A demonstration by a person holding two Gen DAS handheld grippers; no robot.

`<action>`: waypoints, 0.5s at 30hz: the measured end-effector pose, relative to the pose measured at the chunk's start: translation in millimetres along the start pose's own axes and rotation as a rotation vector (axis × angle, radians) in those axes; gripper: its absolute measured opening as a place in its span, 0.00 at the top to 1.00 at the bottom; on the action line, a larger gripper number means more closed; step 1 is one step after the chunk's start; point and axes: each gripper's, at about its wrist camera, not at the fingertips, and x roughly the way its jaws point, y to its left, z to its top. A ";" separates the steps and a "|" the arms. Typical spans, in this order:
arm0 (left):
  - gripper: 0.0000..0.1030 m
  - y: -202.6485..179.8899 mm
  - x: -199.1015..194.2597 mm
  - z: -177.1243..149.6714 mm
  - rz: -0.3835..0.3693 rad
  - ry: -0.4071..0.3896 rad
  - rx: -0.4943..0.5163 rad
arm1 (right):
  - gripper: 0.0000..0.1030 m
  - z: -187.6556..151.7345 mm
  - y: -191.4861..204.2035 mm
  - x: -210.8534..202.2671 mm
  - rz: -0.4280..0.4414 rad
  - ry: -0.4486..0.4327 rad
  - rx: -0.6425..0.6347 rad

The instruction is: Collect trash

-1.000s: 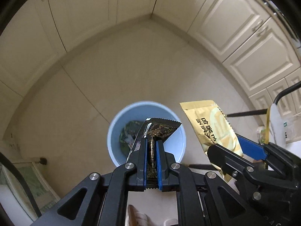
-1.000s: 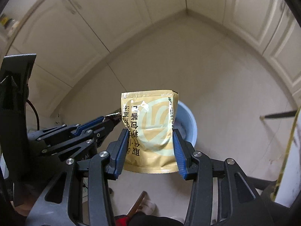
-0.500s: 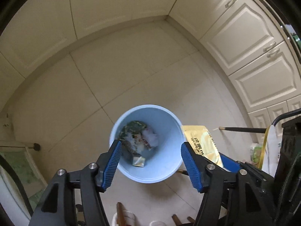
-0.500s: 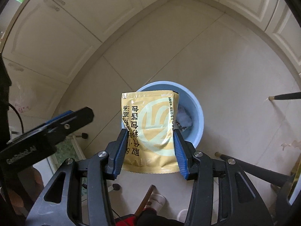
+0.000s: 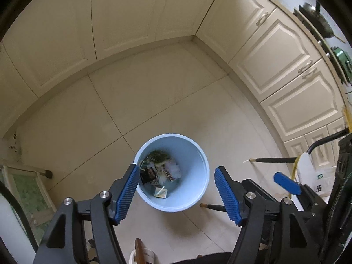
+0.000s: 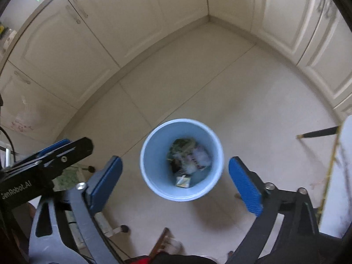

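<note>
The cream tiled floor point(image 5: 176, 101) fills most of both views, with pale cabinet doors point(image 5: 283, 70) curving round the upper edges. On it stands the round blue bin point(image 5: 203, 189), lower centre in each frame, straight below and ahead of both tools, mouth facing up, so it has no long axis to line up with. The collected trash point(image 5: 161, 172) lies heaped on its bottom, wrappers and a small yellowish carton among them. The left gripper point(image 5: 177, 192) stands released with nothing between its blue pads; its jaws have just been opening further, and in its own view they frame the bin's lower half. The right gripper point(image 6: 175, 184) is spread very wide and empty as well, its jaws having just sprung apart, and the bin sits squarely between them in the right wrist view. Both hover about equally near above the bin; I cannot say which is nearer. With both tongs empty, the next move, as I judge it, leads away from the bin toward any remaining litter, none of which shows here. The only legible writing is "GenRobot.AI" on the left tool's body, lower left of the right wrist view; the wrapper print is too small to read.
</note>
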 end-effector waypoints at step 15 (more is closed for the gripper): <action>0.34 -57.0 -190.8 -76.8 0.136 -0.222 0.147 | 0.00 -32.8 47.9 -132.9 -0.041 -0.070 -0.127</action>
